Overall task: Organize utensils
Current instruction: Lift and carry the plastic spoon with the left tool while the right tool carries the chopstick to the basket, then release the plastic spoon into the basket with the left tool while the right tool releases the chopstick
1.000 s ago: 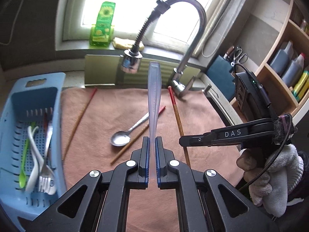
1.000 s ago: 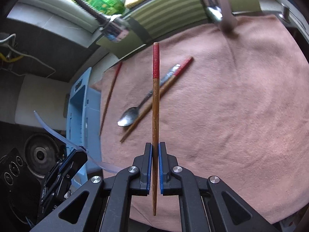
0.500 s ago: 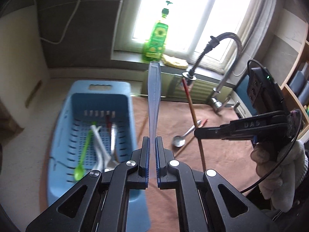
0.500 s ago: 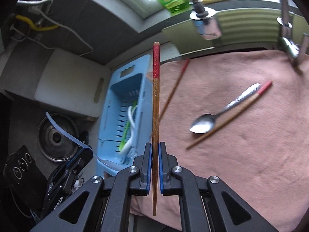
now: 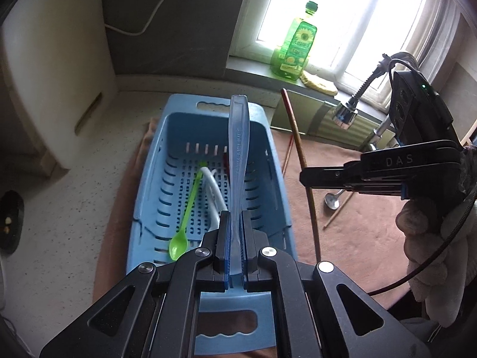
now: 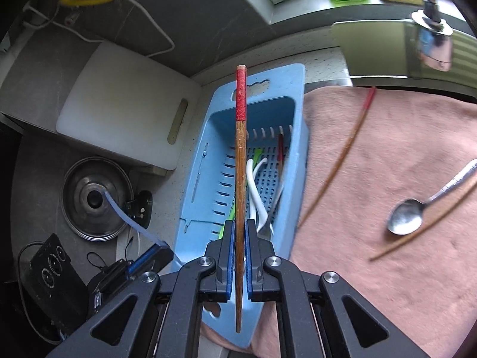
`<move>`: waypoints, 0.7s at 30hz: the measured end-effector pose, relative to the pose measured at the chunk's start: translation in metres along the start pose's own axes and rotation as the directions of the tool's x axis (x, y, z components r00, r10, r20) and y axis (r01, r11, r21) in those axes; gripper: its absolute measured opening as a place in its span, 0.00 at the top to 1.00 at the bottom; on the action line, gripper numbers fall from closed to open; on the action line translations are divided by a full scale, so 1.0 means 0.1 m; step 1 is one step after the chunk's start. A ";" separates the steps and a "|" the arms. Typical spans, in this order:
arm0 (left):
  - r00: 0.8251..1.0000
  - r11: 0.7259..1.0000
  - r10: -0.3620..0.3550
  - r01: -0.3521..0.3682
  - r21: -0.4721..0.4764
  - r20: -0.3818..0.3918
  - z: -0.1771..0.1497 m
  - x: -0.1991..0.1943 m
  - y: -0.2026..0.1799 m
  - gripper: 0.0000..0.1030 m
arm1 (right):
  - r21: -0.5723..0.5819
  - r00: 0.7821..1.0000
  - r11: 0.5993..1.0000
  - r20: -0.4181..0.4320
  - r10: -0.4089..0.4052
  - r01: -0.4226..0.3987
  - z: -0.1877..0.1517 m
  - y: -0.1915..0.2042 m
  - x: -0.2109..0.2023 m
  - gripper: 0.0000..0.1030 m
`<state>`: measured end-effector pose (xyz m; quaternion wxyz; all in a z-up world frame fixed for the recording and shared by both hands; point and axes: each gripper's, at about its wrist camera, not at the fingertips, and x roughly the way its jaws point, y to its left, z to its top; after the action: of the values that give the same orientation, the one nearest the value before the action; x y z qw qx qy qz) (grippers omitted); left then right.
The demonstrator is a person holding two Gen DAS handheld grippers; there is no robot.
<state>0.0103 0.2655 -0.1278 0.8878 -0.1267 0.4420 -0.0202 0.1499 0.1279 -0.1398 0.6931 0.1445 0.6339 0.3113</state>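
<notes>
Left wrist view showed that both hands had swung from the brown towel (image 5: 351,238) to the blue basket (image 5: 155,179), left gripper (image 5: 235,247) clamping a translucent blue utensil handle (image 5: 238,155), right gripper (image 6: 237,253) clamping a red-tipped chopstick (image 6: 240,164), so dropping seemed near.

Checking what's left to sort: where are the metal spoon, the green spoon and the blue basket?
metal spoon (image 6: 405,219), right wrist view, on its bowl.
green spoon (image 5: 178,246), left wrist view, on its bowl.
blue basket (image 5: 149,191), left wrist view, on its left wall.

Both wrist views close above, angled steeply down, sharing the blue basket (image 5: 277,185) (image 6: 205,161) and brown towel (image 5: 357,238) (image 6: 372,155)
</notes>
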 end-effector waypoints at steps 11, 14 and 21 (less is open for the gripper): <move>0.998 1.000 -0.001 0.002 0.009 -0.070 0.02 0.28 0.10 0.96 | 0.011 0.998 0.999 -0.055 -0.039 0.040 0.09 0.00 0.42 0.94; 0.996 1.000 -0.004 0.005 0.010 -0.084 0.02 0.34 0.10 0.96 | 0.016 0.996 0.999 -0.070 -0.050 0.051 0.10 -0.03 0.50 0.94; 0.993 1.000 -0.006 0.007 0.005 -0.115 0.01 0.48 0.12 0.96 | 0.014 0.993 0.997 -0.092 -0.069 0.071 0.11 -0.06 0.63 0.94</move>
<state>0.0393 0.2704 -0.1676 0.8612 -0.1242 0.4919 -0.0316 0.1618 0.1643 -0.1918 0.6724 0.1137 0.6724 0.2877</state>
